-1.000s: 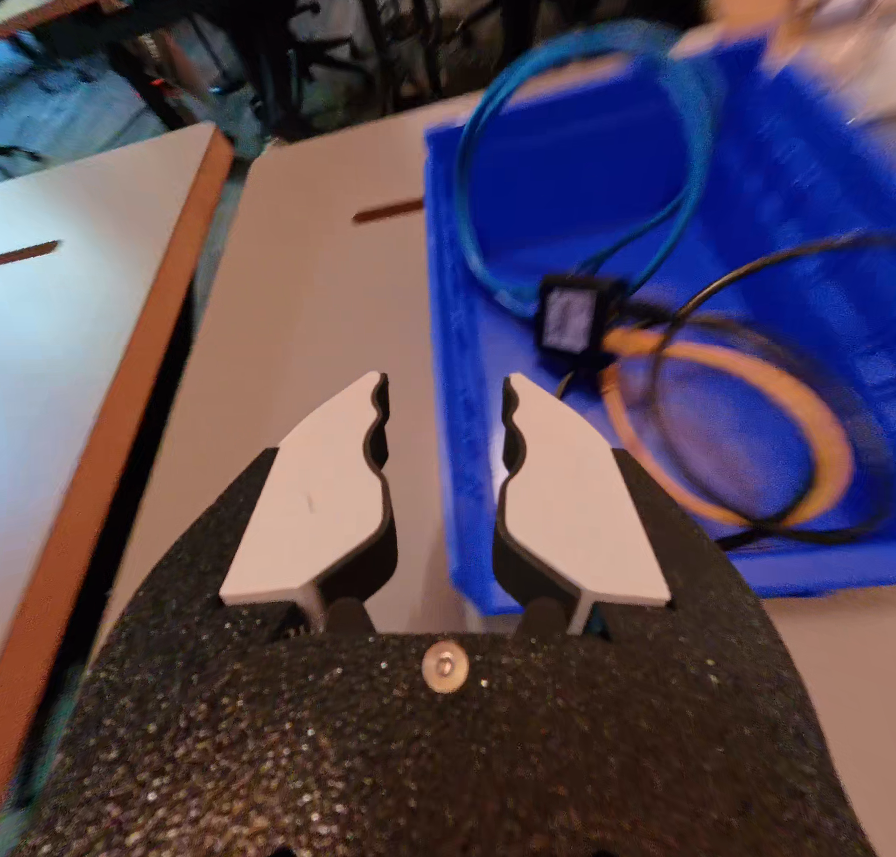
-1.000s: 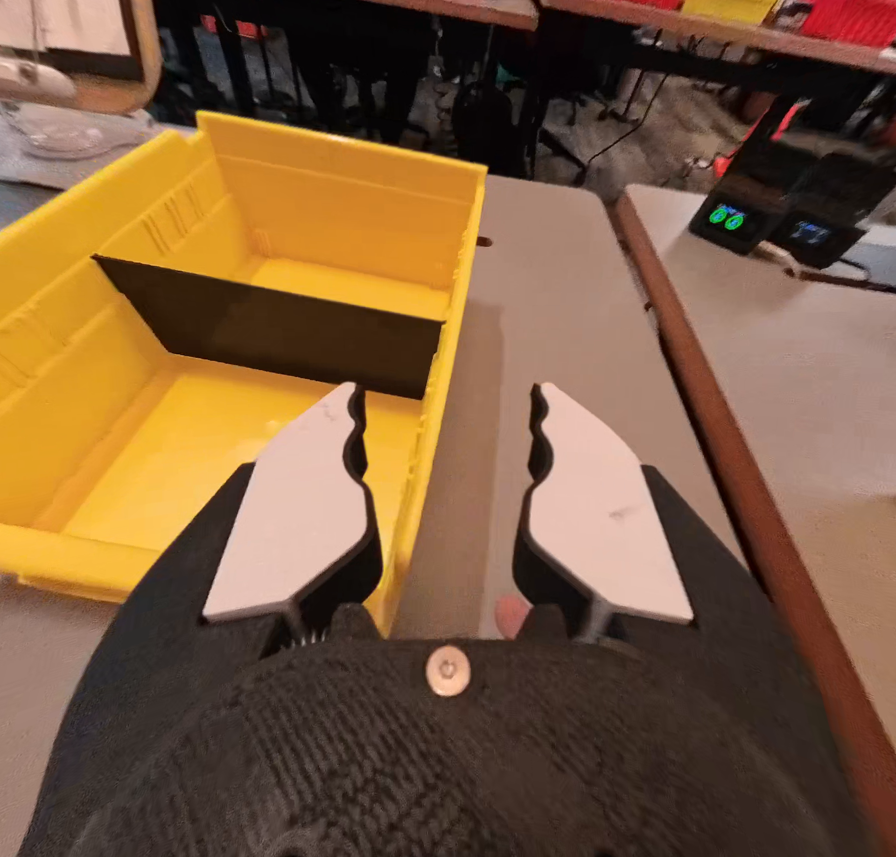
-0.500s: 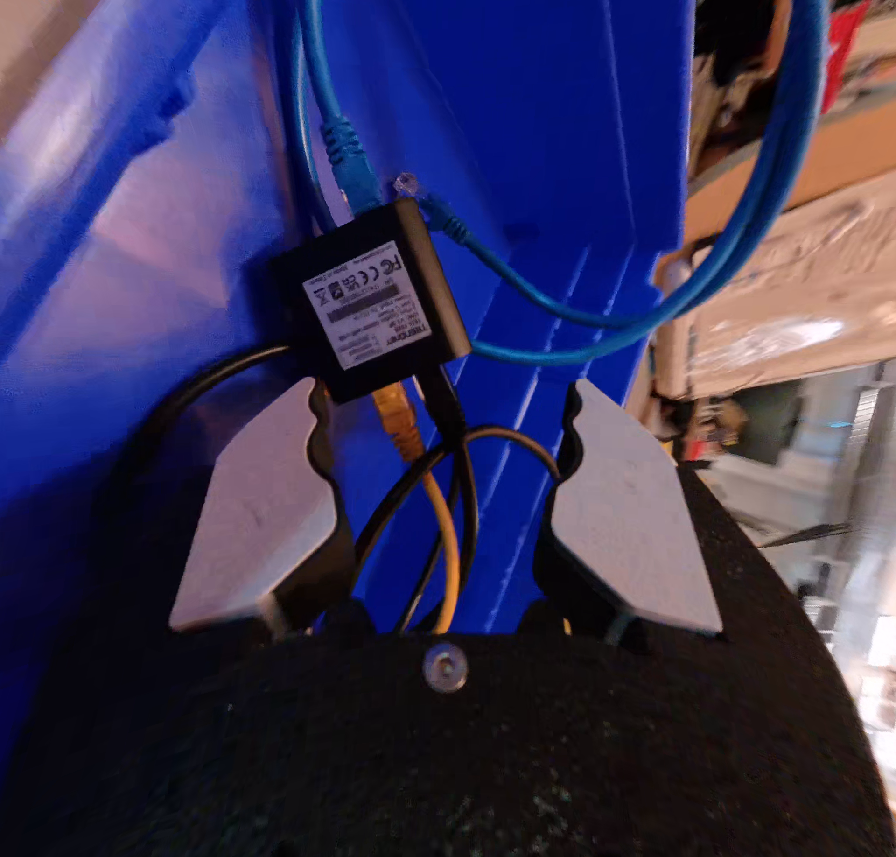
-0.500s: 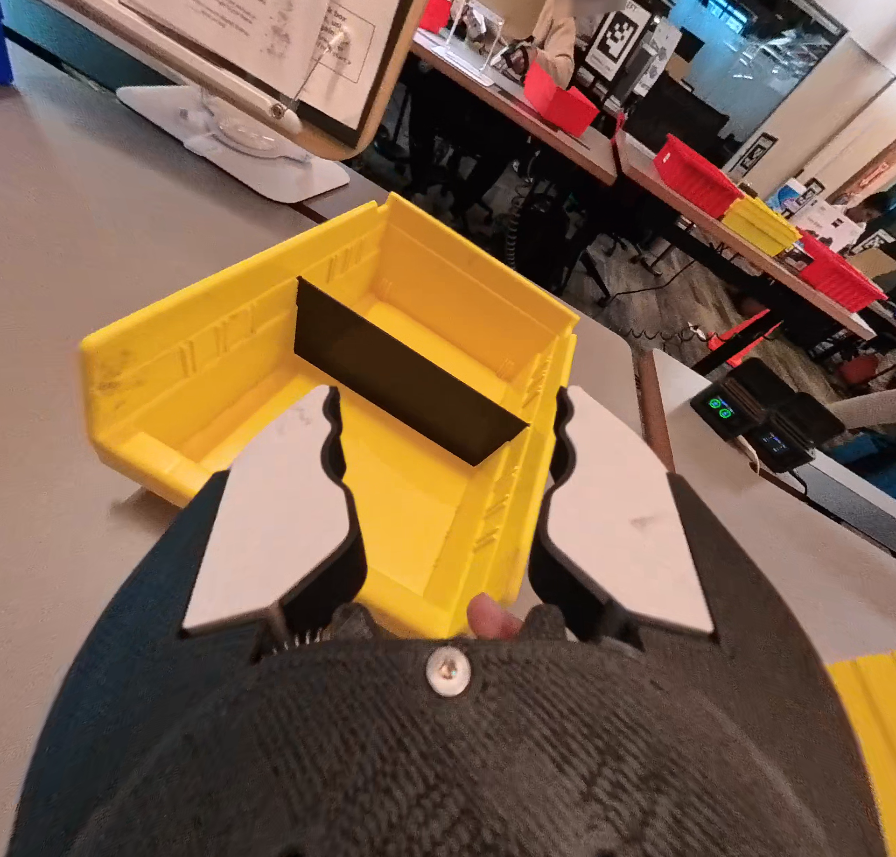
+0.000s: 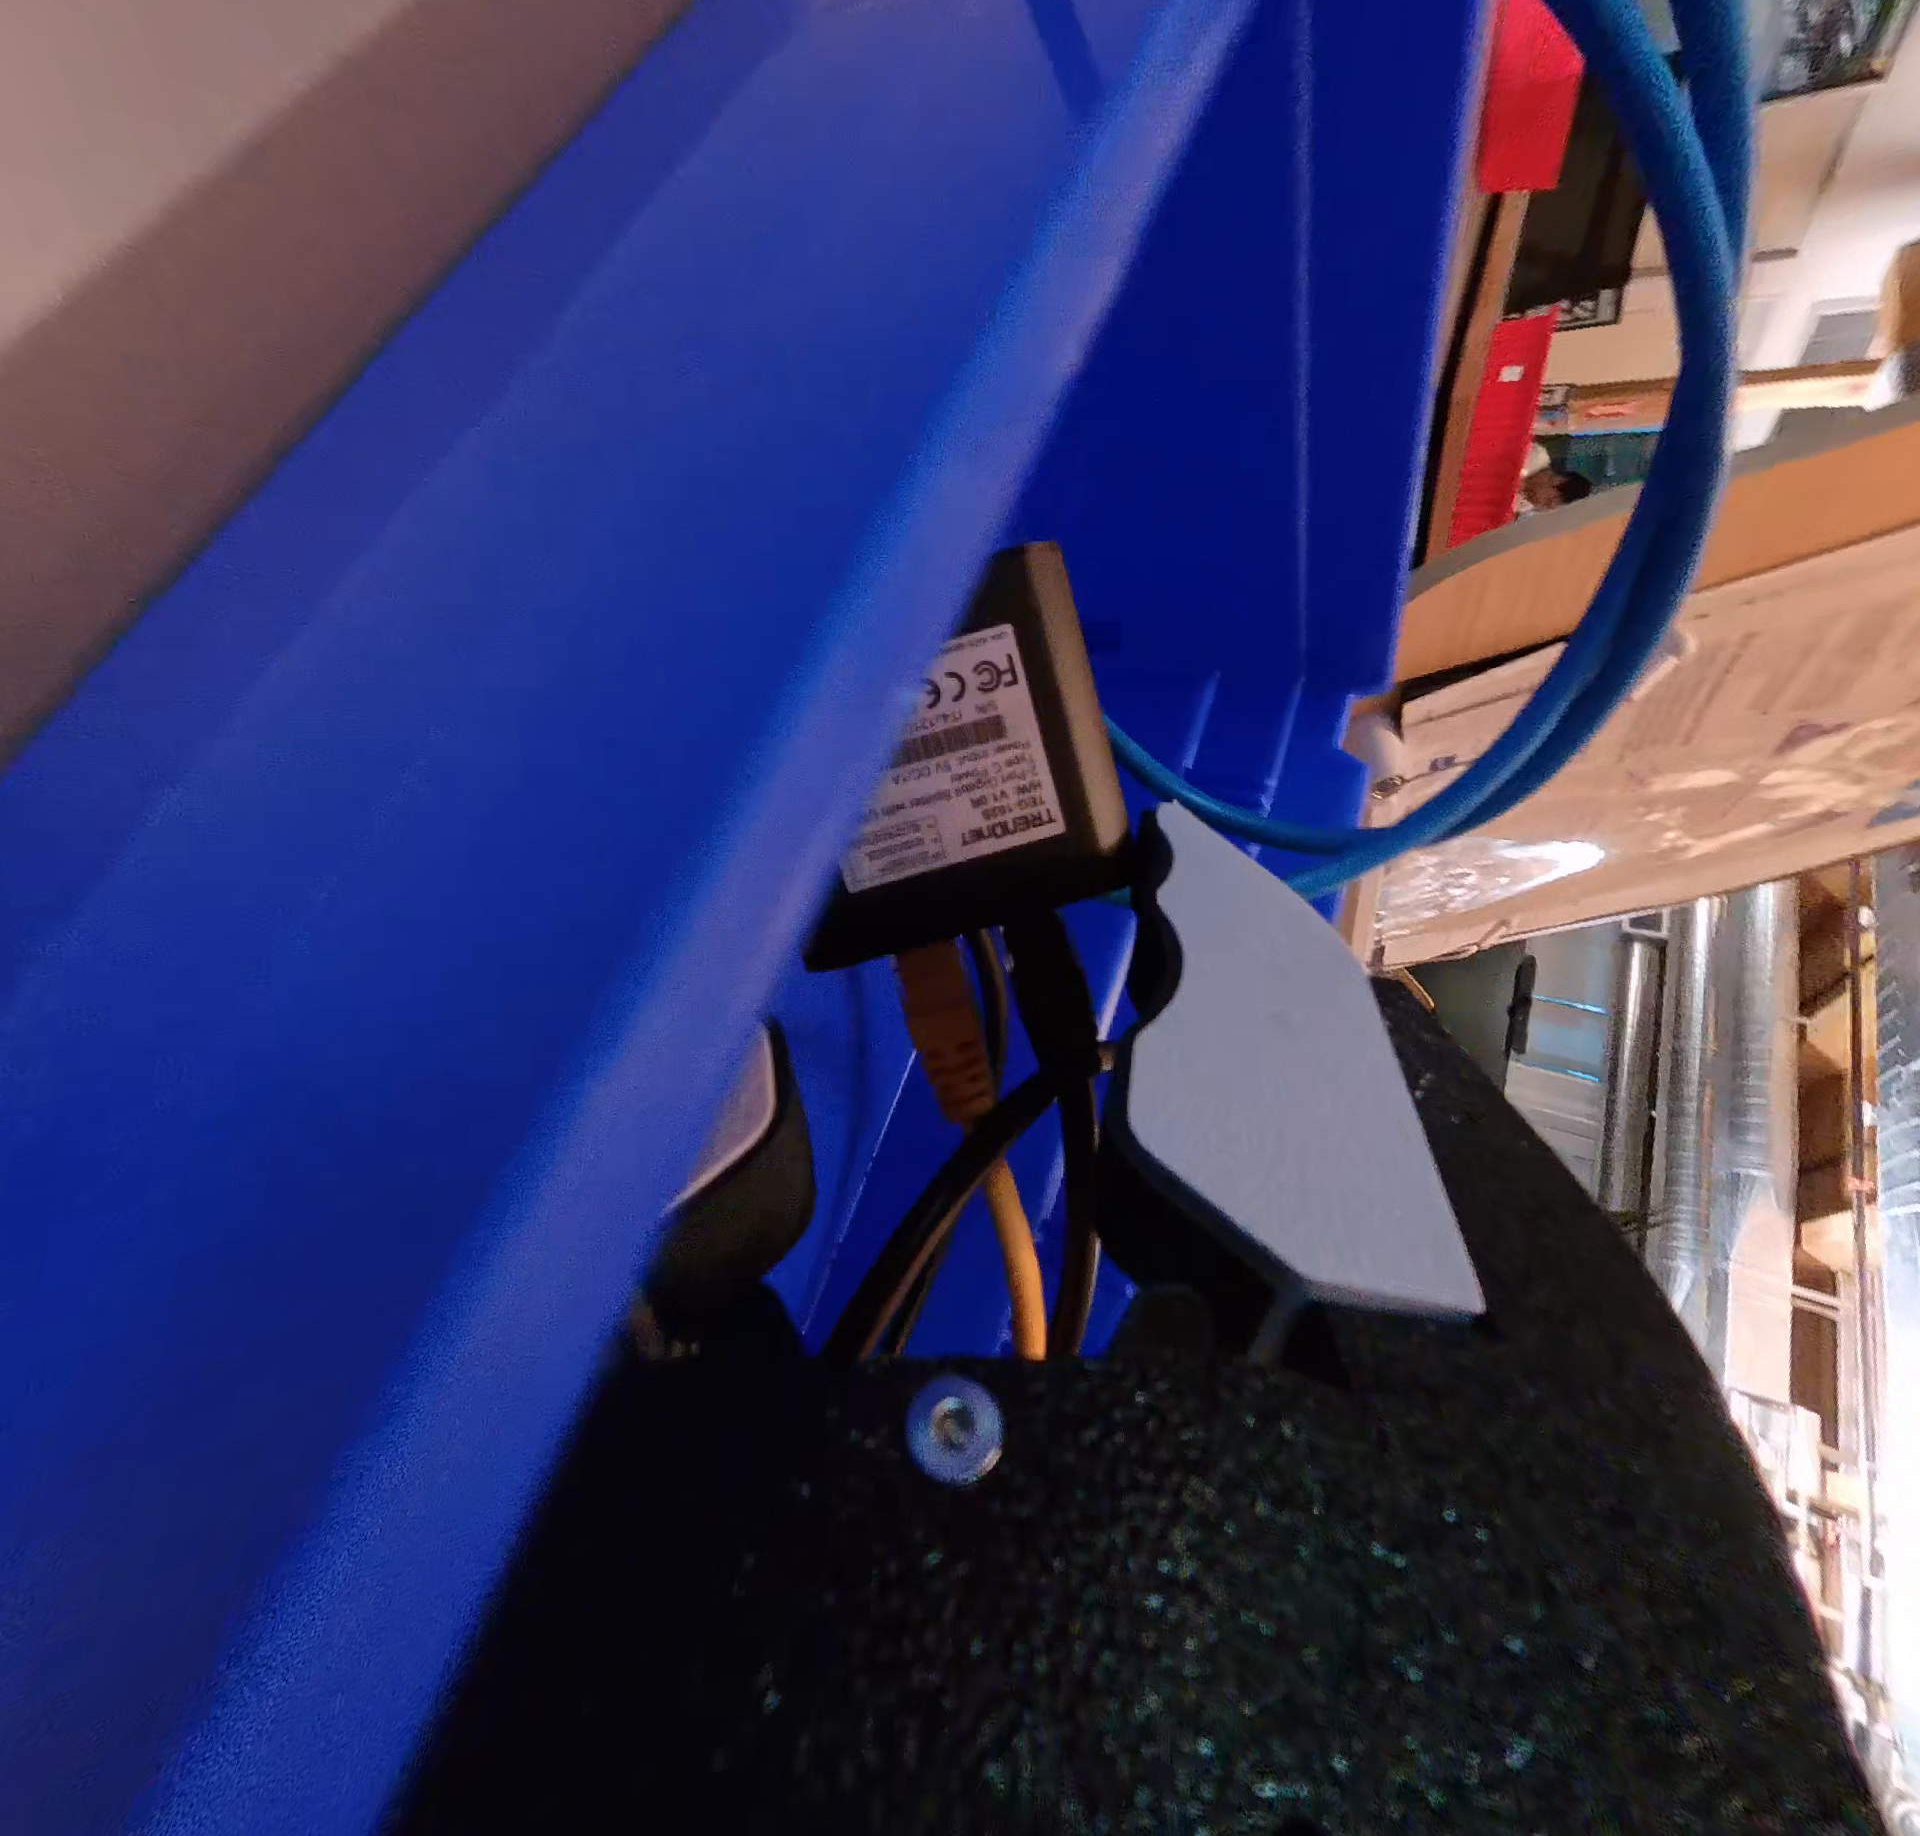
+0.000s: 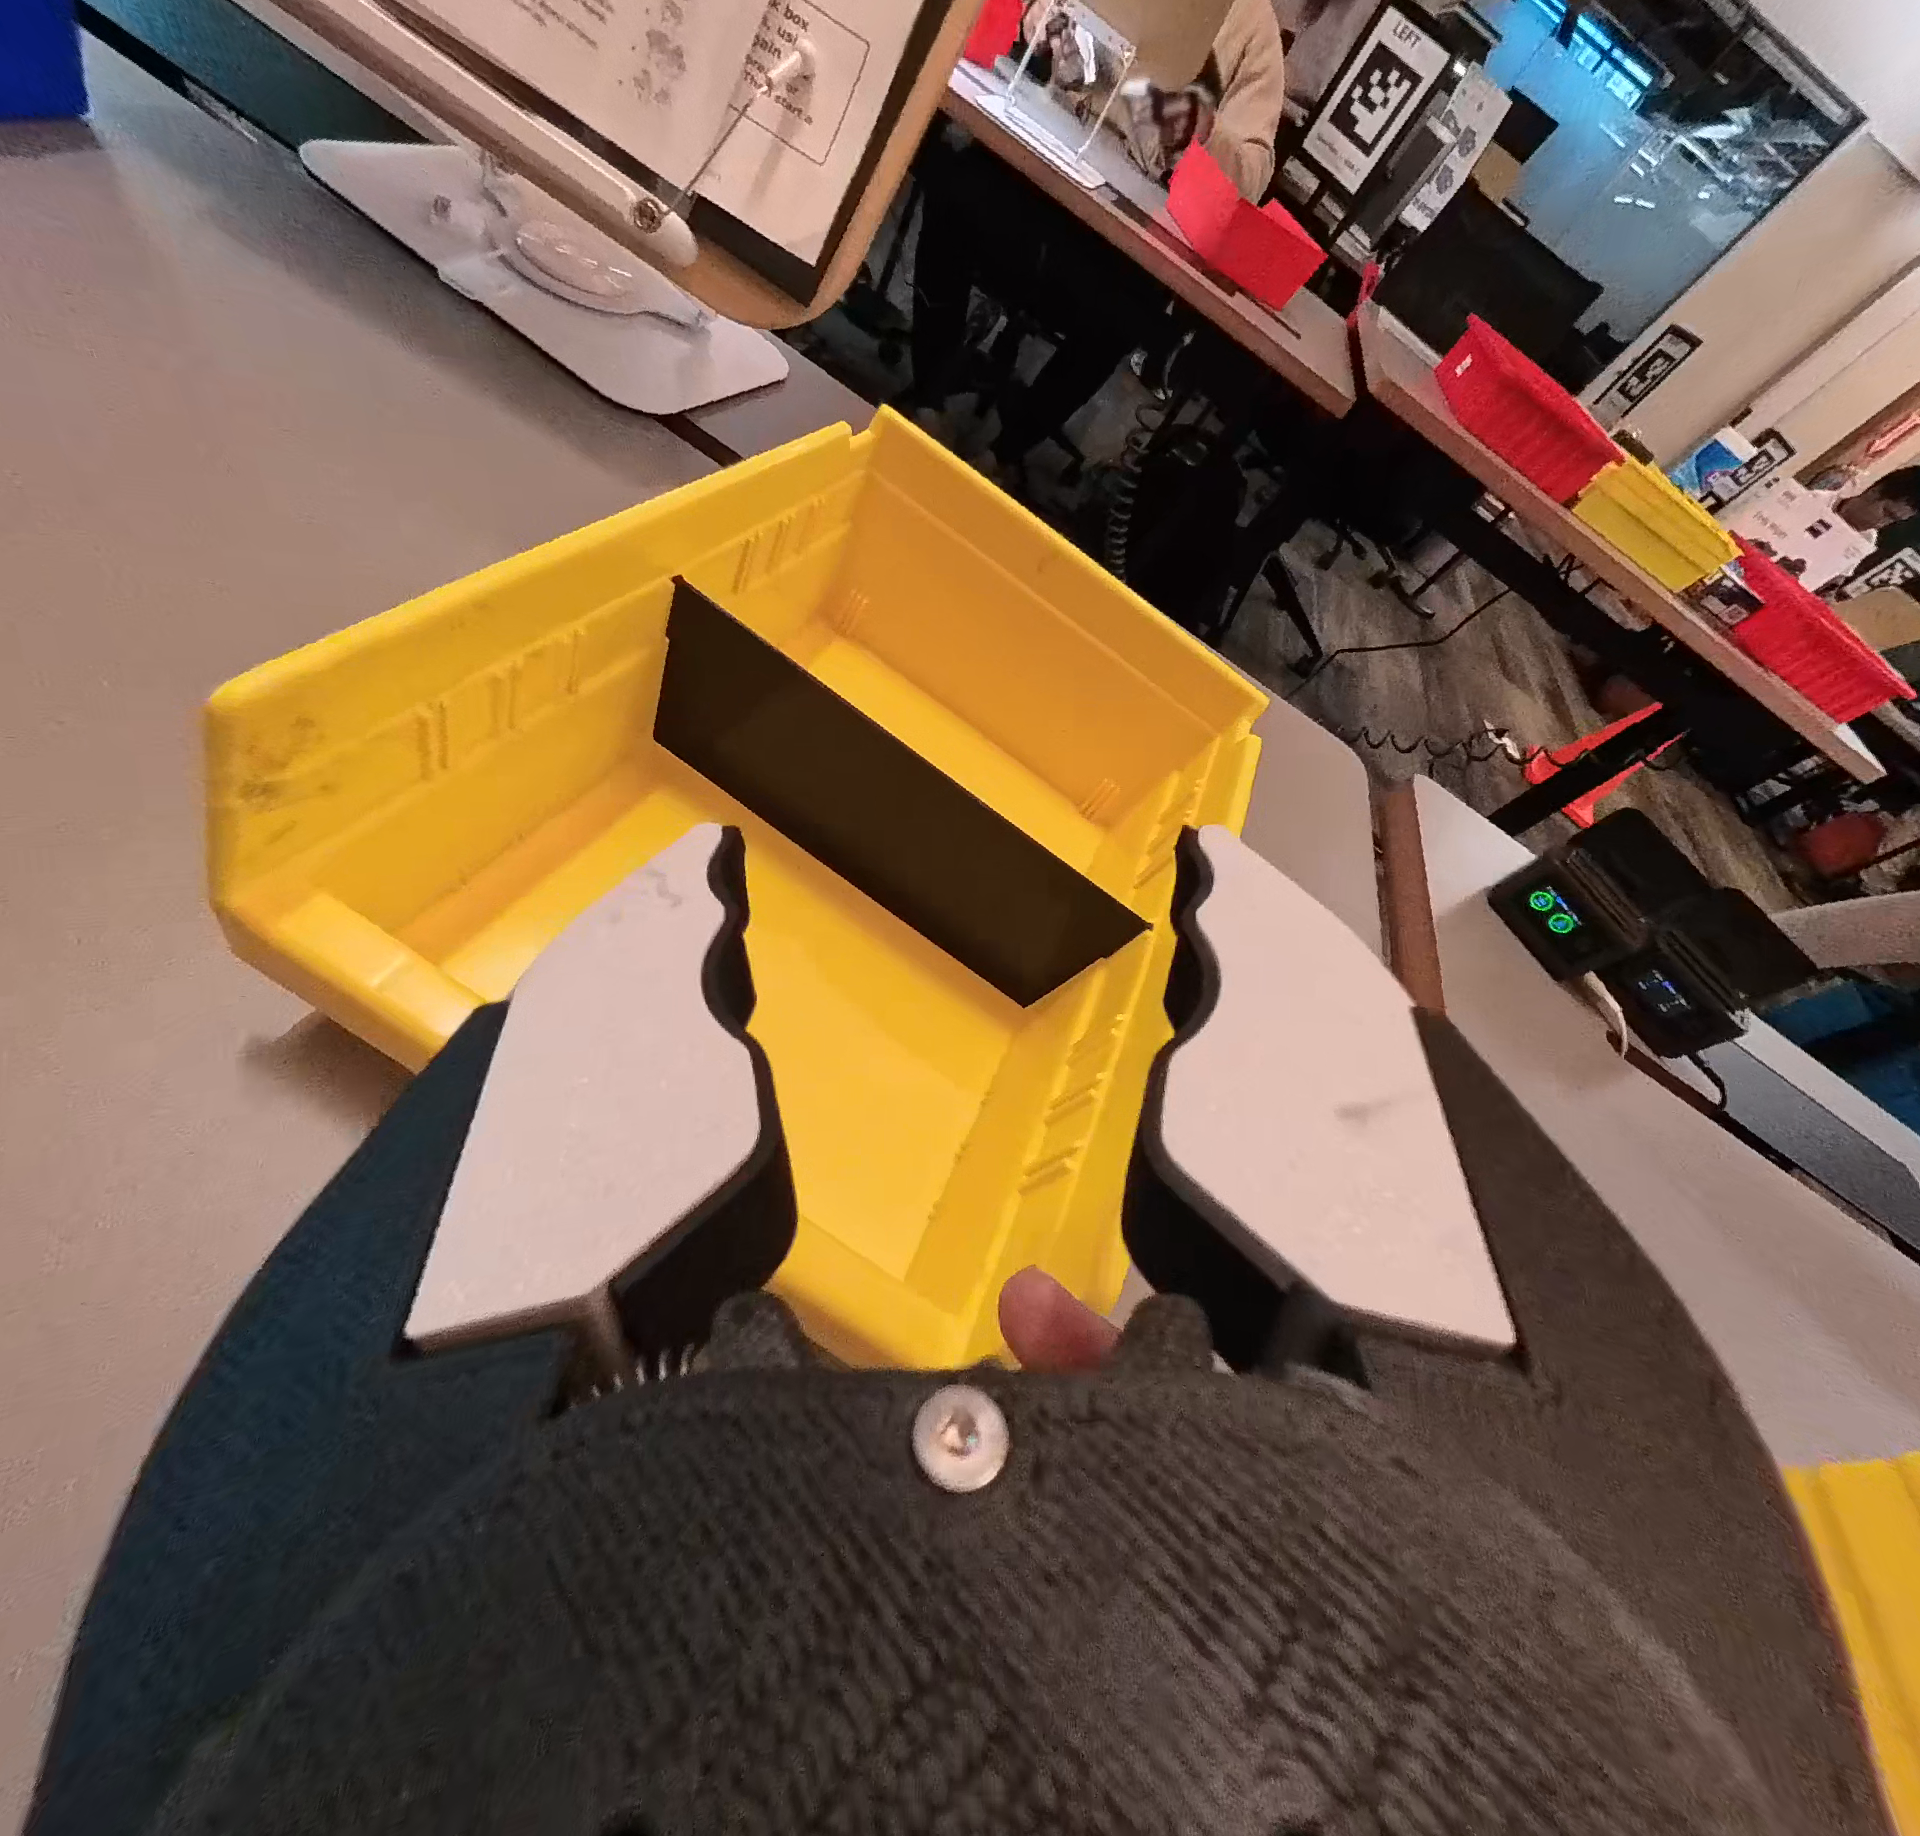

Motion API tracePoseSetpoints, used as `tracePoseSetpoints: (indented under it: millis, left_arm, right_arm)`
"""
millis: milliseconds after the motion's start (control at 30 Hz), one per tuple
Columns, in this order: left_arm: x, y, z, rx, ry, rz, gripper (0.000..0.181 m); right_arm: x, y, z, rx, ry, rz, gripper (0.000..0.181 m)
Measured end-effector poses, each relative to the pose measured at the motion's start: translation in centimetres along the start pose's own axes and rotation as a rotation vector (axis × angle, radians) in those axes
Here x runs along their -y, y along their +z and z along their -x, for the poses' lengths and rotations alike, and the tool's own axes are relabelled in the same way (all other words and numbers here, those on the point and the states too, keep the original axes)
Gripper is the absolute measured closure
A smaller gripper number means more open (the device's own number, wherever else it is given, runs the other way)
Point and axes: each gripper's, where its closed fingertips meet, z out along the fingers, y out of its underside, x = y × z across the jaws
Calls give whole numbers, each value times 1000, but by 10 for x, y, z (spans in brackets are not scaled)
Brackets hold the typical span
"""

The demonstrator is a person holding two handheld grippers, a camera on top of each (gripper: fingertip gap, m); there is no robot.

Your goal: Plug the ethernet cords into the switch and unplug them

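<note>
In the left wrist view a small black switch [image 5: 1039, 706] with a white label lies inside a blue bin [image 5: 520, 747]. An orange ethernet cord [image 5: 945, 1038] and a black cable [image 5: 1060, 997] are plugged into its near side. A blue ethernet cord [image 5: 1683, 352] loops up from its far side. My left gripper [image 5: 966, 945] is open and straddles the orange and black cords just below the switch. Its right finger [image 5: 1278, 1059] is at the switch's corner; the bin wall hides most of its left finger. My right gripper [image 6: 958, 836] is open and empty above a yellow bin [image 6: 436, 747].
The yellow bin has a black divider [image 6: 883, 810] across it and sits on a grey table [image 6: 156, 498]. A paper stand [image 6: 582, 259] is behind it. Small black devices with green lights [image 6: 1600, 945] sit on the table to the right. Red bins [image 6: 1517, 415] stand on far tables. The left gripper's tips are roughly 60 cm from the right gripper's.
My left gripper has swung from beside the blue bin down into it and closed in on the switch, its fingers wider apart. My right gripper has risen, tilted and opened wider over the yellow bin.
</note>
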Motion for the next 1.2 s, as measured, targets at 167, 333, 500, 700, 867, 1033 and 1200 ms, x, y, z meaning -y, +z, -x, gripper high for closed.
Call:
tracePoseSetpoints:
  millis: [167,333,500,700,867,1033,1200]
  left_arm:
    - [-6,-16,-35,-86,225,-9,116]
    - [-24,-59,-111,-113,818,-136,116]
    - [-50,-115,-187,-150,1263,-319,116]
    - [-124,-167,-233,-162,1750,-281,117]
    - [-211,-174,-208,-196,2096,-3,116]
    - [-286,-143,-125,-237,2145,372,117]
    - [-329,-125,-59,-275,2066,642,116]
  right_arm:
    - [9,-2,6,-3,-34,-11,104]
    - [26,-3,18,24,-25,-70,105]
    - [48,-8,41,92,-10,-143,107]
    - [99,-37,84,247,-13,-319,107]
    - [165,-100,137,411,-69,-608,110]
    - [190,-128,195,364,-304,-781,121]
    - [124,-60,250,220,-926,-571,115]
